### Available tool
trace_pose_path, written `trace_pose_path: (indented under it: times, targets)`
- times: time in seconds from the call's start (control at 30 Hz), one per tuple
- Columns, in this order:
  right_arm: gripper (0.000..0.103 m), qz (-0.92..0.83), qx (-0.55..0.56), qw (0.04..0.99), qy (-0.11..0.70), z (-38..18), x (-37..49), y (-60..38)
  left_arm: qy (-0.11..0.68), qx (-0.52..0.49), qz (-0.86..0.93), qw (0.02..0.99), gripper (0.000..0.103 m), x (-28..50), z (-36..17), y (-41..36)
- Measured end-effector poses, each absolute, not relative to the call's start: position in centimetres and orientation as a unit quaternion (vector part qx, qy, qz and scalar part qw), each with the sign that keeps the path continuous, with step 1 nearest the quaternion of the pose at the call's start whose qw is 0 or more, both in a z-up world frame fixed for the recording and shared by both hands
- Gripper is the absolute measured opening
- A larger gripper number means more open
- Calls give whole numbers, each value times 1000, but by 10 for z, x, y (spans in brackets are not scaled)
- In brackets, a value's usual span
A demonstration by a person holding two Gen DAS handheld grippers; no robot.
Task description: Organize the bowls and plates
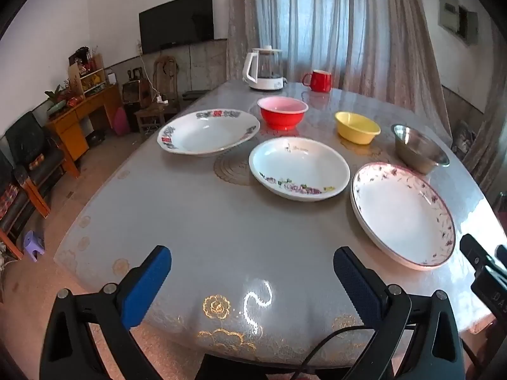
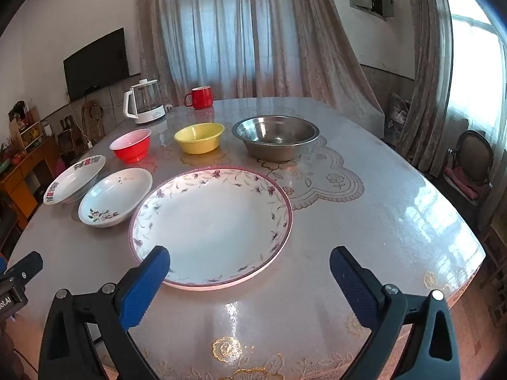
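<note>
Plates [image 2: 210, 221] and bowls [image 2: 199, 137] near kettle [image 2: 144, 101], mug [image 2: 201, 97].

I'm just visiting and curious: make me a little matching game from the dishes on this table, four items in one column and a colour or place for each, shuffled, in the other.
Things:
1. metal bowl
2. mug
3. small plastic bowl next to the metal bowl
4. kettle

Descriptions:
A. yellow
B. white with a clear body, at the far edge of the table
C. red, beside the kettle
D. shiny silver, behind the large pink-rimmed plate

Pairs: 1-D, 2-C, 3-A, 4-B
</note>
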State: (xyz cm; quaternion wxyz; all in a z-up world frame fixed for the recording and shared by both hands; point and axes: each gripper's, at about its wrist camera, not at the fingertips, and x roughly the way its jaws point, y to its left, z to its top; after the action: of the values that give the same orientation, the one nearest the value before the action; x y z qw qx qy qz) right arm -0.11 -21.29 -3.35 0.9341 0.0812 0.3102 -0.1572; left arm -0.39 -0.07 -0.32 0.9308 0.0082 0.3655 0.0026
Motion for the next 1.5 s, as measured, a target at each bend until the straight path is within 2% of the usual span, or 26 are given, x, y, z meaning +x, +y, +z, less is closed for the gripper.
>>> trace_pose_path:
  times: [0.1,1.5]
  targets:
    - [103,-155,76,936,308,-33,0,-208,392,7,1,920,103,6,-8,-7]
    - [103,-99,74,944,308,-34,6,-201,420,12,5,907,103,17,-26,-6]
